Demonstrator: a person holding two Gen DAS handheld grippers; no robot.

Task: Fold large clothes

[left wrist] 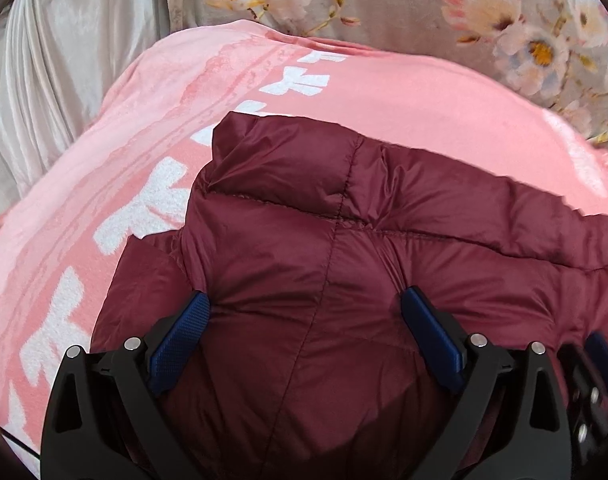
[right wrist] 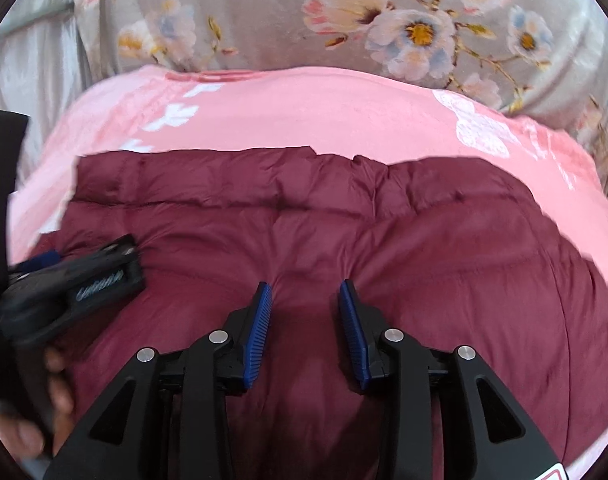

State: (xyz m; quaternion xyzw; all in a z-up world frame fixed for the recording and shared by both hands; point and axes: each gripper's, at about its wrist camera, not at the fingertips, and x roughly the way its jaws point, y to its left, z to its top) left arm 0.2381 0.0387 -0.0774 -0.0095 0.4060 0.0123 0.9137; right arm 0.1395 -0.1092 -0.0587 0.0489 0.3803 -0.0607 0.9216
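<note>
A maroon puffer jacket (left wrist: 304,220) lies folded on a pink blanket (left wrist: 104,160), its stitched quilting facing up. My left gripper (left wrist: 305,296) hovers low over the jacket's near part with its blue pads far apart. The fabric bulges between them and creases at the tips. In the right wrist view the same jacket (right wrist: 304,220) spreads wide across the pink blanket (right wrist: 304,112). My right gripper (right wrist: 305,285) stands over its middle, jaws partly apart, nothing pinched between the pads. The left gripper (right wrist: 76,276) shows blurred at the left edge, and the right gripper (left wrist: 595,368) at the lower right.
Beyond the blanket lies a grey floral bedsheet (right wrist: 264,20). Pale satin cloth (left wrist: 64,60) hangs at the far left. A person's hand (right wrist: 56,384) holds the left gripper at the lower left edge.
</note>
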